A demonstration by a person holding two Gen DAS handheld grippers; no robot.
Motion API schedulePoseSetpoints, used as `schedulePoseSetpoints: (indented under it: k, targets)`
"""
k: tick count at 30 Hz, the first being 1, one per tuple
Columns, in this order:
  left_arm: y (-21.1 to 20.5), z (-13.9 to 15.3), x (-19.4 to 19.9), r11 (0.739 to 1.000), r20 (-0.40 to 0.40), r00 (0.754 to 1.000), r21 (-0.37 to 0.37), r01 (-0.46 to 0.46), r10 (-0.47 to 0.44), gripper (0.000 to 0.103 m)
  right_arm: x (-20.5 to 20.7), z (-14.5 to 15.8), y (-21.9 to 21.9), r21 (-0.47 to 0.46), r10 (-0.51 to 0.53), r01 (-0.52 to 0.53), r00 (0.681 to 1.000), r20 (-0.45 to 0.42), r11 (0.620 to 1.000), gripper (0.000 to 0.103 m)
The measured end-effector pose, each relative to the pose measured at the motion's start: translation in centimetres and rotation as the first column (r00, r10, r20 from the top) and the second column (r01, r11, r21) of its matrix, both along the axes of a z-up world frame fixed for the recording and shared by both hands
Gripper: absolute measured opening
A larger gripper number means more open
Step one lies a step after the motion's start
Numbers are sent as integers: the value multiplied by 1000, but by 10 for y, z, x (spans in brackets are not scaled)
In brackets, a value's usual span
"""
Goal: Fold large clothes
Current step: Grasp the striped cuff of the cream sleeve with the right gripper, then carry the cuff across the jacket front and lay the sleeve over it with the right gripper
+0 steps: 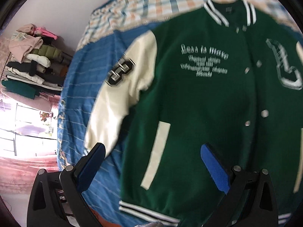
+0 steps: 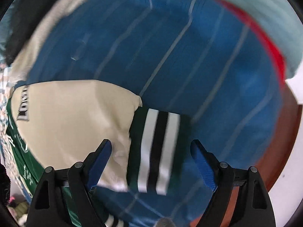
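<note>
Green varsity jacket (image 1: 198,98) spread flat, front side up, on the blue striped bedsheet (image 1: 81,98). Collar (image 1: 230,12) pointing away toward the checked blanket (image 1: 144,5), striped hem (image 1: 147,212) nearest to the left wrist camera; so long axis running from hem to collar, almost straight away in that view. Cream sleeve (image 1: 123,87) lying out to the side and down along the body; other cream sleeve (image 2: 75,124) ending in a striped cuff (image 2: 157,151) on the sheet.

Left gripper (image 1: 151,168) wide open above the lower front, holding nothing. Right gripper (image 2: 151,162) also wide open, hovering with the cuff between its blue pads (image 2: 100,162), not closed on it.

Possible trouble, as a judgement only: closing too deep at the cuff and catching the bedsheet together with it, then dragging the sheet. Also, gripping only the cuff edge and letting the heavy sleeve slip out or twist. Strong motion blur in the right view, so exact height above the cuff impossible to tell.
</note>
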State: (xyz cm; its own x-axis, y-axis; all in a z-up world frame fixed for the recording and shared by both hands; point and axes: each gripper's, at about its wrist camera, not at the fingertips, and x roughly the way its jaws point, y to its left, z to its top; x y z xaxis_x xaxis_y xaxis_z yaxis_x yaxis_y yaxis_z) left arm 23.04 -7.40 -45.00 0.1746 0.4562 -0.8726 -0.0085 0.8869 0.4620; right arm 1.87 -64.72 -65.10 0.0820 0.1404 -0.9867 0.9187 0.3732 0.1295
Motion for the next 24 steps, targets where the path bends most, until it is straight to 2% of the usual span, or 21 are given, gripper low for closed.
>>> schedulePoseSetpoints:
  k: [2, 4, 5, 6, 7, 9, 13, 15, 17, 18, 21, 22, 24]
  targets:
    - [-3, -19, 3, 1000, -13, 1000, -3, 2, -2, 103, 13, -12, -1, -32, -4, 3, 999, -41, 999, 87]
    - [-6, -33, 6, 1000, -20, 1000, -5, 14, -14, 103, 23, -9, 0, -75, 5, -9, 999, -52, 997, 78]
    - [-8, -38, 6, 1000, -18, 1000, -11, 22, -22, 103, 28, -5, 1, -85, 15, -18, 999, -41, 996, 58]
    - [-8, -41, 6, 999, -14, 999, -15, 31, -31, 103, 33, -1, 1, -81, 23, -24, 1000, -17, 996, 31]
    - [-9, -45, 8, 999, -11, 999, -19, 37, -37, 103, 43, 10, 1, -97, 39, -40, 999, -9, 994, 24]
    - [-7, -48, 8, 999, -5, 999, -20, 46, -46, 103, 60, 39, -4, -189, 65, -65, 998, -7, 980, 22]
    - [9, -44, 7, 999, 30, 999, -28, 45, -44, 103, 97, 113, -20, -319, 70, -41, 994, 79, 947, 20]
    - [22, -42, 6, 999, 45, 998, -35, 36, -34, 103, 123, 152, -15, -360, 99, -45, 986, 134, 932, 20]
    - [40, -39, 5, 999, 62, 998, -43, 20, -18, 103, 153, 198, 9, -395, 171, -84, 967, 191, 915, 20]
    - [49, -38, 5, 999, 68, 998, -48, 10, -6, 103, 179, 218, 27, -408, 232, -126, 947, 223, 904, 19]
    - [80, -35, 3, 997, 75, 996, -68, -44, 49, 103, 244, 250, 99, -402, 375, -240, 877, 300, 884, 19]
    - [90, -34, 1, 995, 78, 995, -73, -63, 69, 103, 265, 252, 123, -394, 412, -275, 854, 320, 877, 19]
    - [114, -33, -3, 991, 91, 989, -75, -111, 117, 103, 320, 246, 193, -361, 495, -369, 785, 372, 857, 19]
